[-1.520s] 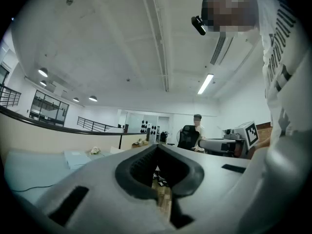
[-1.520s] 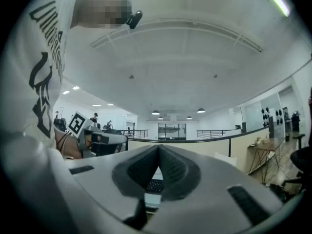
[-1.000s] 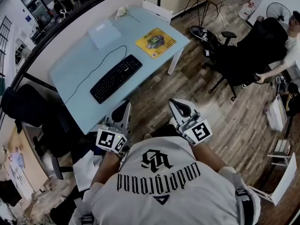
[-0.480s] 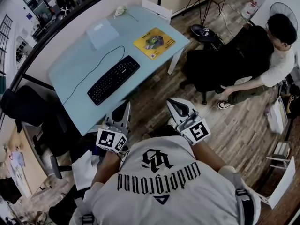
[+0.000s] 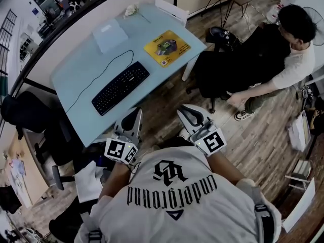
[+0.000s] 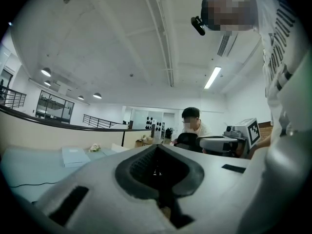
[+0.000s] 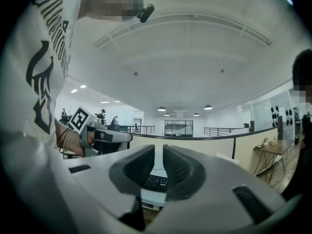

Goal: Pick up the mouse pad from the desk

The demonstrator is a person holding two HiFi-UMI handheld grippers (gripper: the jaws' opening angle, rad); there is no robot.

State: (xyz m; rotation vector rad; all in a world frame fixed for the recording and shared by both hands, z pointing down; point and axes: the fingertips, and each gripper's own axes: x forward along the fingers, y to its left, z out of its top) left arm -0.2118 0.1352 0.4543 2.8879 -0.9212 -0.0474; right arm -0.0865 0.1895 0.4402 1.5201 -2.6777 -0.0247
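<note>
The yellow mouse pad (image 5: 167, 48) lies flat at the right end of the light blue desk (image 5: 81, 70), far ahead of both grippers. My left gripper (image 5: 133, 116) (image 6: 157, 149) is held level near the desk's front edge, its jaws shut on nothing. My right gripper (image 5: 188, 111) (image 7: 159, 152) hovers over the wooden floor beside it. Its jaws have just been opening and show a narrow gap with nothing between them. Through that gap I see the black keyboard (image 7: 157, 183).
A black keyboard (image 5: 120, 87) with its cable lies mid-desk, with a pale folder (image 5: 110, 34) behind it. A person in a black office chair (image 5: 238, 65) sits by the desk's right corner. Another black chair (image 5: 30, 120) stands left.
The seated person has rolled with the chair leftward, close to the desk's right corner. The desk and keyboard have slid slightly left in view; both grippers hold about the same spot in it.
</note>
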